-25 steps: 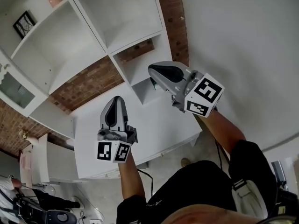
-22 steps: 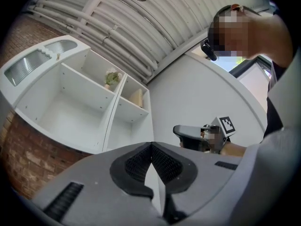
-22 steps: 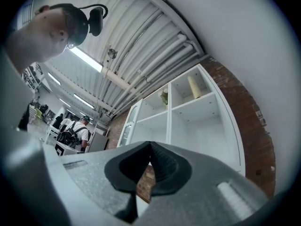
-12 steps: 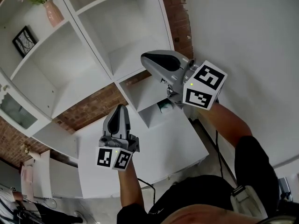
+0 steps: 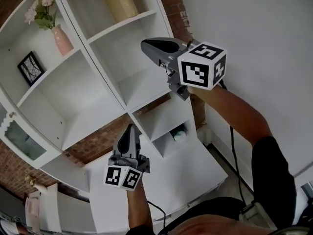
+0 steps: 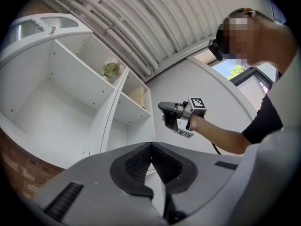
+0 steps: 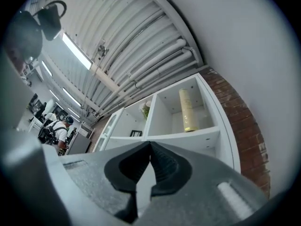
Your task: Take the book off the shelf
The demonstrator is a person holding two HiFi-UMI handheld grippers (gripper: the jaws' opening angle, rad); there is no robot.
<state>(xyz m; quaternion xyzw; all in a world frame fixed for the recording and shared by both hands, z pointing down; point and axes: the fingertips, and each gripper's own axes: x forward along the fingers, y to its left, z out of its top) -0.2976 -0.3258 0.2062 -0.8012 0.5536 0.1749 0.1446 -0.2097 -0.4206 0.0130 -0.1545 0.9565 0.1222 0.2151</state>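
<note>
A tall yellowish book (image 5: 120, 1) stands upright in the top right compartment of the white shelf unit (image 5: 112, 75); it also shows as a yellow book (image 7: 189, 109) in the right gripper view. My right gripper (image 5: 145, 46) is raised in front of the compartment below the book, apart from it, with its jaws shut on nothing. My left gripper (image 5: 131, 128) hangs lower, in front of the brick strip under the shelves, also shut and empty. In the left gripper view the right gripper (image 6: 163, 109) is in the air beside the shelf edge.
A pink vase with flowers (image 5: 59, 37) and a small framed picture (image 5: 30, 67) sit in the left compartments. A green-and-white item (image 5: 179, 133) lies in a low cubby above the white table top (image 5: 195, 175). A plain wall is at the right. People stand far off (image 7: 56, 128).
The view has tilted up, bringing the upper shelves and the book into sight. My right gripper has risen toward the upper compartments; the left one stays low. Both stay shut.
</note>
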